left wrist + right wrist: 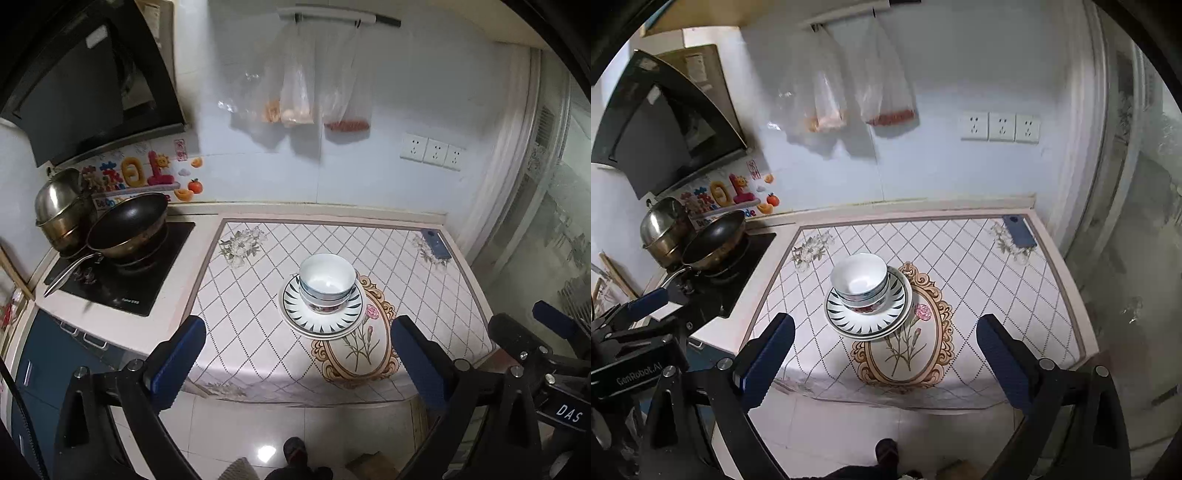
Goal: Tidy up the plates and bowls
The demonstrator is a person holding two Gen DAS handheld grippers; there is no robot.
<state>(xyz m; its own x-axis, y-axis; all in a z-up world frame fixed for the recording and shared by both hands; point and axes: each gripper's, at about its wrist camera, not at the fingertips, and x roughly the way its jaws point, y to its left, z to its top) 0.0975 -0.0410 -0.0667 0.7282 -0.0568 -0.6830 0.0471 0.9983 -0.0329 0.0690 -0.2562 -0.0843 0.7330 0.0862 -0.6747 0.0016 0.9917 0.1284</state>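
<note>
Kitchen table (424,266) with floral cover: nested bowls (327,282) stacked atop striped plates (321,317) at centre, compact pile, likely tidied. Left gripper (297,354) and right gripper (884,350) held back off table, jaws apart, empty.

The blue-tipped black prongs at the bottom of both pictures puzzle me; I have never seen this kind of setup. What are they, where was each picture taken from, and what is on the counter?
No robot here: a person holds a hand-held gripper in each hand, each with a wide-angle camera looking along its two blue fingers. One picture comes from the left hand-held gripper, the other from the right hand-held gripper. Both are open and hold nothing, back from the counter's near edge. On the patterned counter mat stacked bowls sit on stacked plates. A phone lies in the far right corner. On the stove at left stand a frying pan and a steel pot.
</note>
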